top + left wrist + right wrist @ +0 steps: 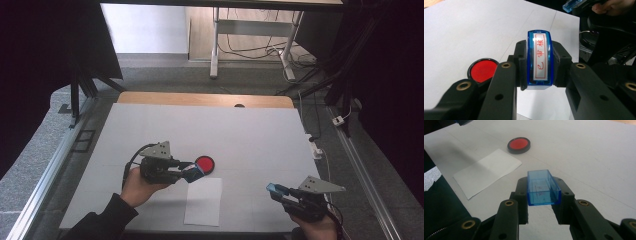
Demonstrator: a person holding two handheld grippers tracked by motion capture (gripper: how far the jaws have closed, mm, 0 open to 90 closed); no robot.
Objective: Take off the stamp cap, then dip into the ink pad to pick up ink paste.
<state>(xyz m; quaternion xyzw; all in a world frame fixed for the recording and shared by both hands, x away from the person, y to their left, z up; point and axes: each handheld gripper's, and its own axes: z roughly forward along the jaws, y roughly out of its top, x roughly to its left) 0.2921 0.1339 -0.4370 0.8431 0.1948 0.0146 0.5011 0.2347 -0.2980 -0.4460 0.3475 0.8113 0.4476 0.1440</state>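
On the white tabletop point(250, 135) the left gripper point(192, 170) holds a blue rectangular stamp point(539, 58), its two black fingers point(520, 65) pressed against the stamp's long sides. In the left gripper view the stamp's face is turned toward the camera: a pale plate framed in red, bearing three red Chinese characters in a column. The stamp sits just beside a round red ink pad point(204, 163) in a black case, which rests flat on the tabletop; in the high view the stamp's tip lies at the near-left edge of the pad, though whether they touch cannot be told.

The right gripper point(274, 190) is near the front right of the tabletop, well apart from the ink pad. Its fingers point(522, 192) are closed on a clear blue plastic cap point(541, 187), an open-topped rectangular shell with its hollow facing up and away from the camera.

A white sheet of paper point(204, 201) lies flat on the tabletop between the two grippers, just on the near side of the ink pad. The person's left hand point(136, 186) wraps the left gripper's body, with a dark sleeve point(102, 222) behind it. A grey three-cornered plate tops each gripper.
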